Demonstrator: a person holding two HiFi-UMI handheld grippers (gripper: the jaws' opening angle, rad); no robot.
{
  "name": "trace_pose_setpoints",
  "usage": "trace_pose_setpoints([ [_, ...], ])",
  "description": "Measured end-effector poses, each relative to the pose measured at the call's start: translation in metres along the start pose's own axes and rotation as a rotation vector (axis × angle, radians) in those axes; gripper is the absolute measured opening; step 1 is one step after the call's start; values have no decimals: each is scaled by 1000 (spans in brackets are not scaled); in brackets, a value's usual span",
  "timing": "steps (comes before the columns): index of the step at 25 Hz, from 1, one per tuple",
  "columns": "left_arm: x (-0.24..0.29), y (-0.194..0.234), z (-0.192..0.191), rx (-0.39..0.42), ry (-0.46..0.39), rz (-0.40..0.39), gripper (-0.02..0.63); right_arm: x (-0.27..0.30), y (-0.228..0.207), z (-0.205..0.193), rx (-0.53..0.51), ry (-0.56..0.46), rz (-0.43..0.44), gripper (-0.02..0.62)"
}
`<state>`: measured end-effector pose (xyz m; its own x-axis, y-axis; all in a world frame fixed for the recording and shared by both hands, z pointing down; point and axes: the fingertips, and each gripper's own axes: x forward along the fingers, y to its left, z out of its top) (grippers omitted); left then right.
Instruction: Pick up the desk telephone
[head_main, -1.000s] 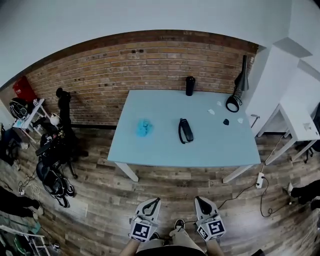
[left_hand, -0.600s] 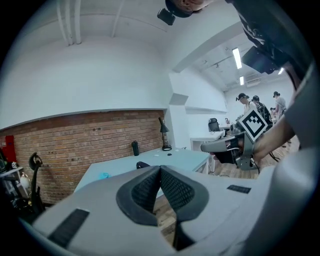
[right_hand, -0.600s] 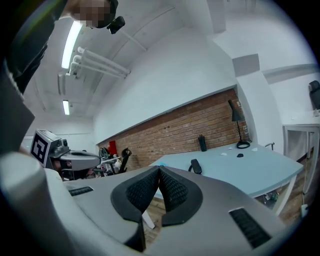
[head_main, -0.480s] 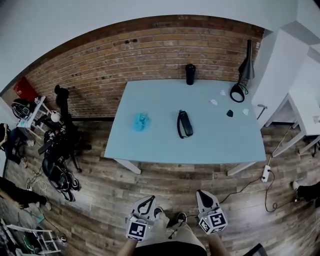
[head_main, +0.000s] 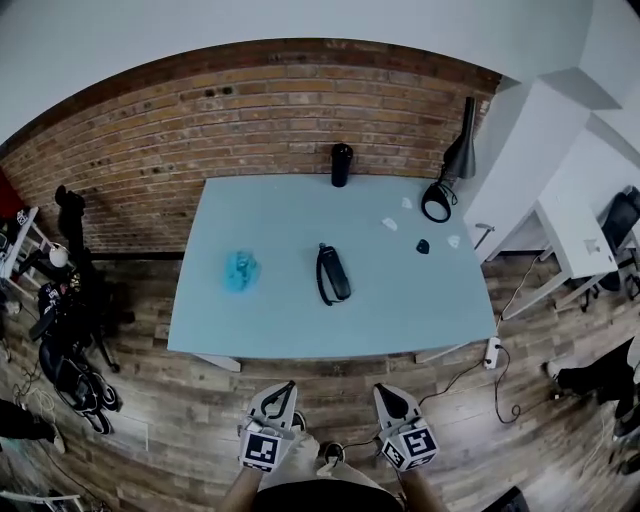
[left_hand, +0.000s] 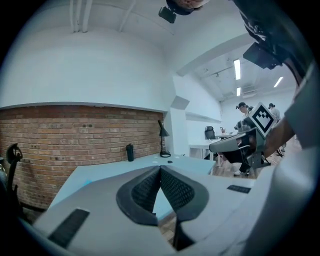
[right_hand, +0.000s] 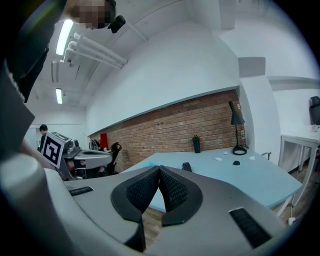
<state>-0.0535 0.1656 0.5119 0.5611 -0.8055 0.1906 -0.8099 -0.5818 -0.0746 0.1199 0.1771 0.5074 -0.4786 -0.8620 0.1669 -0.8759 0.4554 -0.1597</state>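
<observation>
Black desk telephone (head_main: 333, 275), one, centres the bench (head_main: 270, 320); at six o'clock, left gripper (head_main: 287, 386) and right gripper (head_main: 381, 389), two, fingers (left_hand: 145, 190) clenched empty.

The telephone (head_main: 333, 274) lies in the middle of the table (head_main: 410, 310), a bottle (head_main: 342, 164) and lamp (head_main: 450, 175) at its far edge. The left gripper (head_main: 287, 386) and right gripper (head_main: 381, 391), fingers together, hang over the floor (head_main: 170, 400) short of the table.

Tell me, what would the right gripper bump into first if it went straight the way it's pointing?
Probably the near edge of the blue table. The right gripper, shut and empty, aims across open floor at it; the desk telephone lies farther on, slightly aside. Depth is hard to judge.
</observation>
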Motion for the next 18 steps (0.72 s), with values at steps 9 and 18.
trace_pose_setpoints([
  [9, 44, 94, 21, -41, -70, 29, 16, 78, 30, 51, -52, -18, 32, 6],
  [18, 36, 141, 4, -73, -75, 71, 17, 122, 29, 52, -24, 14, 31, 6],
])
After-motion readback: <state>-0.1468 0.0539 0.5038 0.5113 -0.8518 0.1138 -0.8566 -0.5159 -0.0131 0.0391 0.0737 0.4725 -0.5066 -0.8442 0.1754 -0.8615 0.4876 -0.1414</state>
